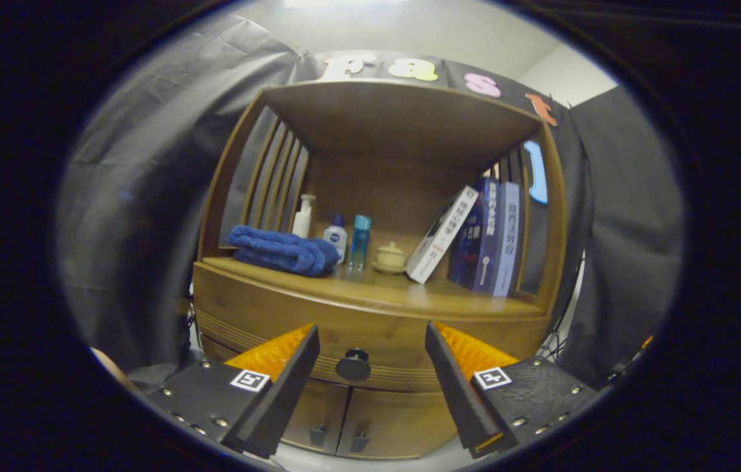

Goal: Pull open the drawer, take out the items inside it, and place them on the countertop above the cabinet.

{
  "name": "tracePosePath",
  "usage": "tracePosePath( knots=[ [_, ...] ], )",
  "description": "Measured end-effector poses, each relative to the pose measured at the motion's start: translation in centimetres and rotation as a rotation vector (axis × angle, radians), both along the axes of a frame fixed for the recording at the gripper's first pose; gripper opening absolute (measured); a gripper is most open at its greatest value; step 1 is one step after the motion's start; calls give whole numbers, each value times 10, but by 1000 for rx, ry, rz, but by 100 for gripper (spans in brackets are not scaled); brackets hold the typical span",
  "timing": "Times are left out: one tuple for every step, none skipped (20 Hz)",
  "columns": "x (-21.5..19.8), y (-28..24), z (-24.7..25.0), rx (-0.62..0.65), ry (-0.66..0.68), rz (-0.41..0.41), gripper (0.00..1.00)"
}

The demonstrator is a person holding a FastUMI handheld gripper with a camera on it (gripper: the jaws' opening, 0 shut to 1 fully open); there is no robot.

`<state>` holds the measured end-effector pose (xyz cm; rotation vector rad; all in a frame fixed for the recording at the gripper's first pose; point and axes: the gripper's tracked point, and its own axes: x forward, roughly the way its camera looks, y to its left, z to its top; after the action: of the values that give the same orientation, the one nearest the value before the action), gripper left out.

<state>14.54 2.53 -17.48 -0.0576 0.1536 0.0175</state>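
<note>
The claw is spread wide and grasps nothing; its two fingers frame the drawer knob, which sits between them and just ahead of their tips, not yet touched. That knob is the one place to take hold: a small, dark, round pull at the middle of the drawer, a curved wooden front running across the cabinet just beyond the fingers and still closed. The knob looks hard and smooth, so it may slip if the fingers only pinch its rim; closing behind its head, near the stem, should give a surer pull. The drawer itself looks like solid wood, stiff and probably fairly heavy, so a straight, steady draw toward the claw seems wiser than a jerk or a sideways tug. What lies inside is hidden, so how those items will handle cannot be judged. Above the drawer and farther beyond the fingers is the table, the cabinet's top, where the items are meant to go; it already carries a folded blue towel, a few small bottles, a little lidded pot and some leaning books, with bare wood along its front edge.
</note>
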Motion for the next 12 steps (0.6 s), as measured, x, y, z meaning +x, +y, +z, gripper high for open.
tracePosePath(
  knots=[
    [8,-1,-9,13,14,-7,97],
    [17,-2,-19,32,30,-10,98],
    [22,0,-28,51,56,-5,98],
    [26,2,-38,69,76,-2,98],
    [30,5,-44,82,90,2,98],
    [33,6,-51,96,105,4,98],
    [36,9,-55,108,119,9,98],
    [40,9,-62,116,127,4,90],
    [43,12,-66,129,141,12,82],
    [46,16,-66,153,144,26,75],
    [47,17,-69,162,163,22,67],
    [47,17,-70,173,162,11,60]
  ],
)
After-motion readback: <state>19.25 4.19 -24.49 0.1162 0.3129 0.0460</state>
